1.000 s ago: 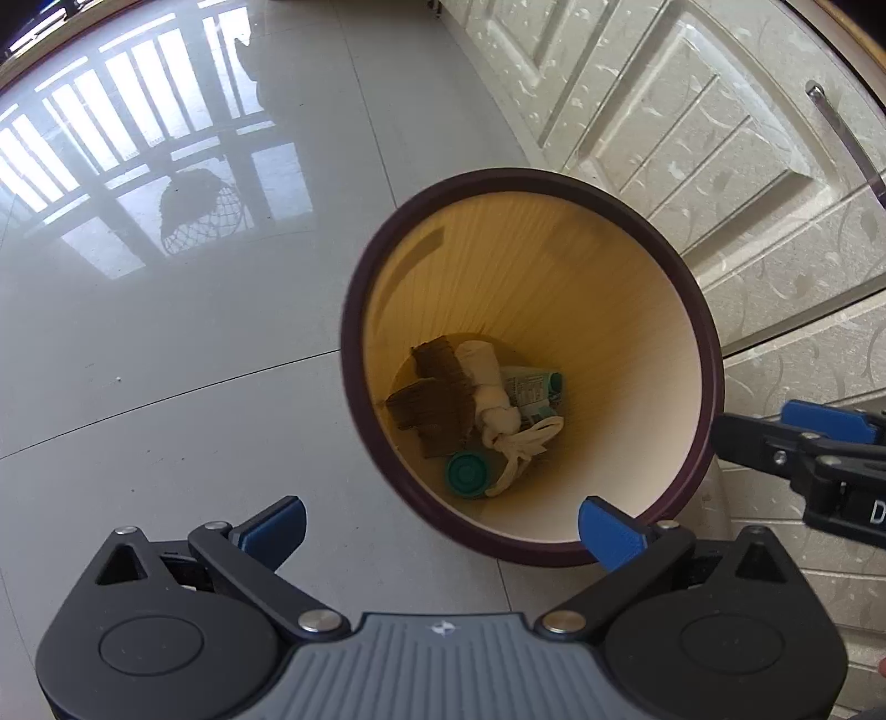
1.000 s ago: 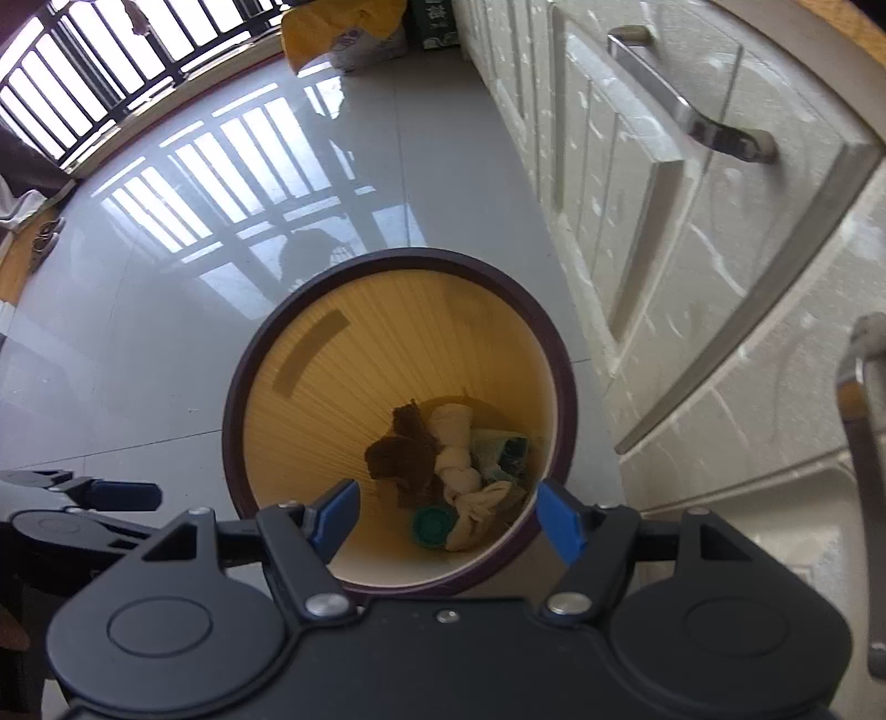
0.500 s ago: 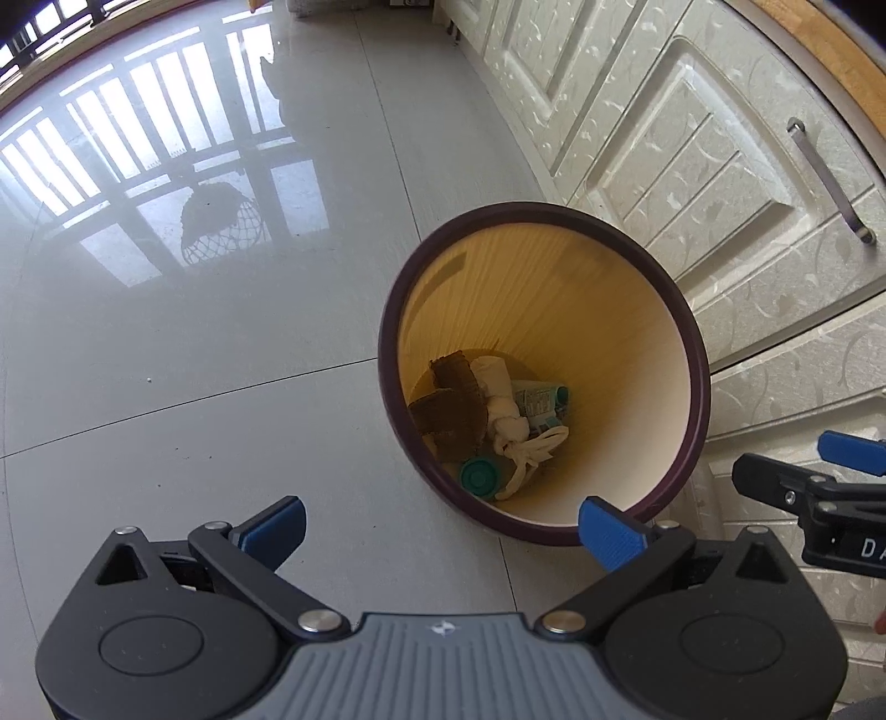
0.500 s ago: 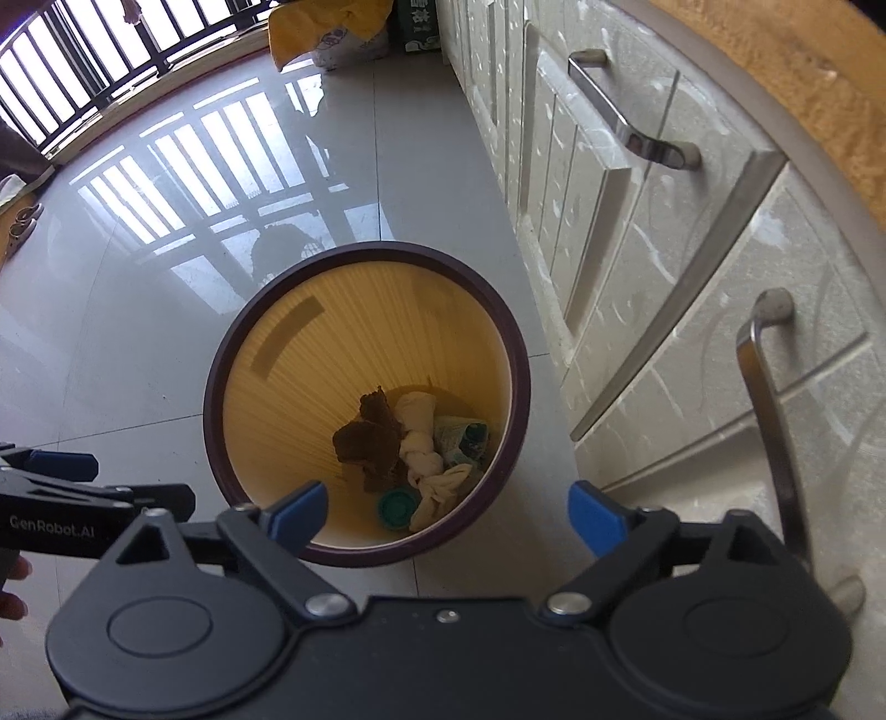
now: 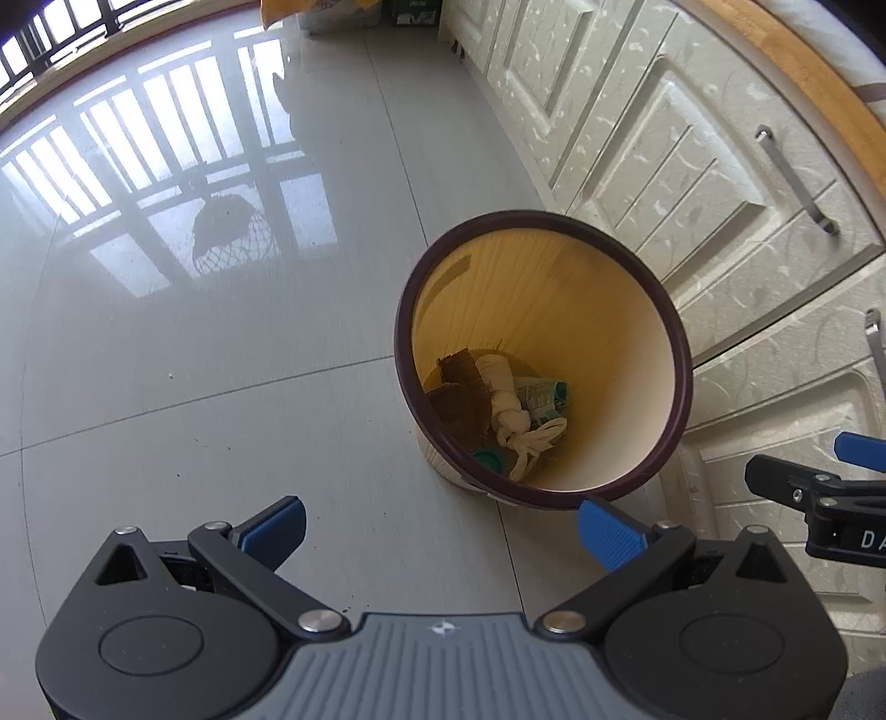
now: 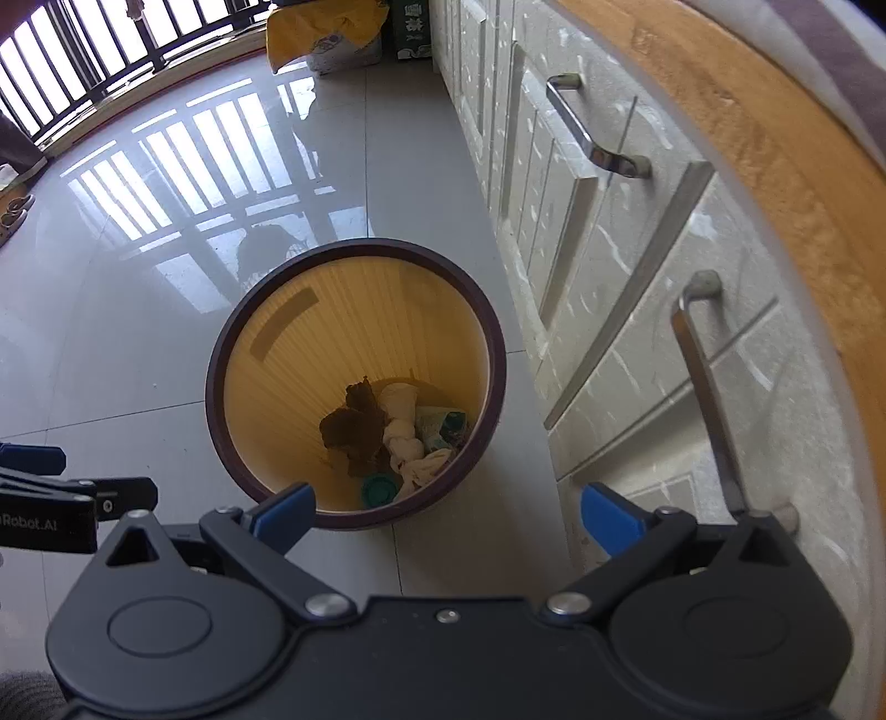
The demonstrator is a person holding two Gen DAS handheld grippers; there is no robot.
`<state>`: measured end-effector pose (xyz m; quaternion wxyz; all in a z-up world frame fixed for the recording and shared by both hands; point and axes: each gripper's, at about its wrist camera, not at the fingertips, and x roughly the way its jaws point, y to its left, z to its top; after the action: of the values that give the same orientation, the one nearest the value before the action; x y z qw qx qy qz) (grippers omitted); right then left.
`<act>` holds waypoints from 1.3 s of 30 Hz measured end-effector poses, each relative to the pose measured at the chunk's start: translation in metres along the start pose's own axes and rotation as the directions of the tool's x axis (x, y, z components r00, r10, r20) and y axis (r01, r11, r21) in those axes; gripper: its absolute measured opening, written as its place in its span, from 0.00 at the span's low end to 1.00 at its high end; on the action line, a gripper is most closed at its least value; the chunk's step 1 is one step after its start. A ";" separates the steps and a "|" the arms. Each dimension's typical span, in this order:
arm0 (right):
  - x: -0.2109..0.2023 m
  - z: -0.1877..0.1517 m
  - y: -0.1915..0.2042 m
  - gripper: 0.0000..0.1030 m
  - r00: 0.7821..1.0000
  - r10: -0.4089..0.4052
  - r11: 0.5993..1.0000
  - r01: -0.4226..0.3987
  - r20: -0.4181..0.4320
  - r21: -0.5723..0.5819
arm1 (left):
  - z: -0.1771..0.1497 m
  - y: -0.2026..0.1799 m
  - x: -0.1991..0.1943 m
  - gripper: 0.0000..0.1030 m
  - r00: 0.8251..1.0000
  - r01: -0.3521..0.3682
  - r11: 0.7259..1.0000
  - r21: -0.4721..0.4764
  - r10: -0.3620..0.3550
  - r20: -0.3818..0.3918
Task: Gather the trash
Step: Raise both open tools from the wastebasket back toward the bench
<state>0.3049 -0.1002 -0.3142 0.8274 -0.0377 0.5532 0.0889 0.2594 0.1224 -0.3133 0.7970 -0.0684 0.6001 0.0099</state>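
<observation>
A round bin [image 5: 581, 310] with a dark rim and a yellow inside stands on the tiled floor beside the cabinets, and it also shows in the right wrist view [image 6: 360, 327]. At its bottom lie crumpled brown paper [image 5: 462, 399], a knotted white rag [image 5: 509, 410], a green cap [image 5: 487, 459] and a printed wrapper [image 5: 540, 396]. My left gripper [image 5: 441, 526] hangs open above the floor near the bin's front-left rim, with nothing between its pads. My right gripper [image 6: 447, 514] is above the bin's near rim. Its jaws are opening wide and hold nothing.
White cabinet doors [image 6: 559, 221] with metal bar handles [image 6: 592, 138] run along the right, under a wooden counter edge [image 6: 775, 166]. A yellow bag [image 6: 326, 33] and a box stand at the far end by a railing. Glossy floor tiles [image 5: 166, 332] spread out to the left.
Both grippers have risen and pulled back from the bin, which looks smaller now. The right gripper's jaws have spread much wider. The trash inside has not moved.
</observation>
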 end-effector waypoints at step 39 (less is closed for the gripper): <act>-0.190 -0.054 -0.004 1.00 0.929 -0.059 0.998 0.067 0.366 -0.007 | -0.081 -0.014 -0.168 1.00 0.902 0.045 0.999 -0.006 -0.038 0.430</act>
<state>0.1860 -0.1326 -0.1595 0.9178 -0.0464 0.3874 0.0731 0.1367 0.1101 -0.1729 0.9090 -0.0834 0.4082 0.0127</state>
